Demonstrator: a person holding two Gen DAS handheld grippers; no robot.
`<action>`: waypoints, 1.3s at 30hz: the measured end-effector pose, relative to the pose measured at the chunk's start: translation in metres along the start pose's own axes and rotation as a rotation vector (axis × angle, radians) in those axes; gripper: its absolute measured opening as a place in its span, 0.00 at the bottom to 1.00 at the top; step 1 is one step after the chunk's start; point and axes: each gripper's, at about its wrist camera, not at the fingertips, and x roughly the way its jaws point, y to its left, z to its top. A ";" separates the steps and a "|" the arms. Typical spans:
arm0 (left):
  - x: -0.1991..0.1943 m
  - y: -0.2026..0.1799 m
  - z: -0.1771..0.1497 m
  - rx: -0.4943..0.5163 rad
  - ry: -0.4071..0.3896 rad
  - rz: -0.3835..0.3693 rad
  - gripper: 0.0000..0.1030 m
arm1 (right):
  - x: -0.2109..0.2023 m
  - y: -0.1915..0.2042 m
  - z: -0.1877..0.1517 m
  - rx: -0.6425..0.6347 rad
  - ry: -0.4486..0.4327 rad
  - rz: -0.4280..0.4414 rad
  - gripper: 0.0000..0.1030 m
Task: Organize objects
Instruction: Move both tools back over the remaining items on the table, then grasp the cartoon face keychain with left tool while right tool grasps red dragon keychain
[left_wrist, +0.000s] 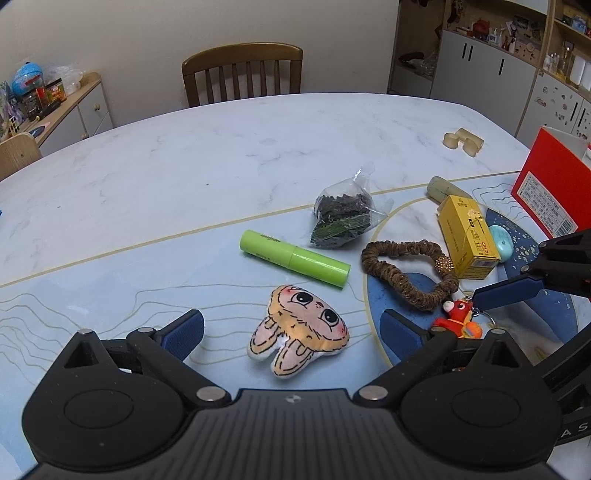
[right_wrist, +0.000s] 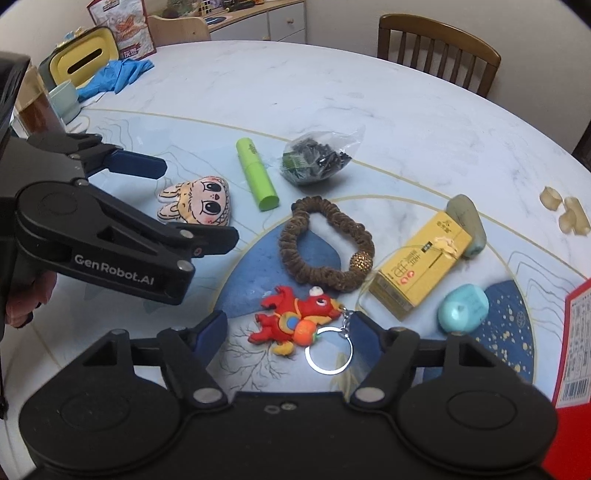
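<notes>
A rabbit-face plush lies on the blue mat between the open jaws of my left gripper; it also shows in the right wrist view. A red horse keychain with a metal ring lies between the open jaws of my right gripper. Beyond them lie a green tube, a brown scrunchie, a clear bag of dark bits, a yellow box, a turquoise oval case and a grey-green stone.
A red box stands at the right edge. Small beige pieces lie far right. A yellow-lidded tissue box, a blue glove and a green cup sit far left. A wooden chair stands behind the table.
</notes>
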 end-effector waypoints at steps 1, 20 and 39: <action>0.001 0.000 0.000 0.002 0.000 -0.004 0.95 | 0.000 0.000 0.000 -0.005 -0.002 -0.001 0.68; 0.002 -0.010 -0.001 0.049 0.030 -0.025 0.51 | -0.005 0.004 -0.004 -0.019 -0.006 -0.025 0.47; -0.042 -0.025 -0.015 -0.025 0.044 -0.069 0.50 | -0.053 0.001 -0.030 0.080 -0.047 0.026 0.47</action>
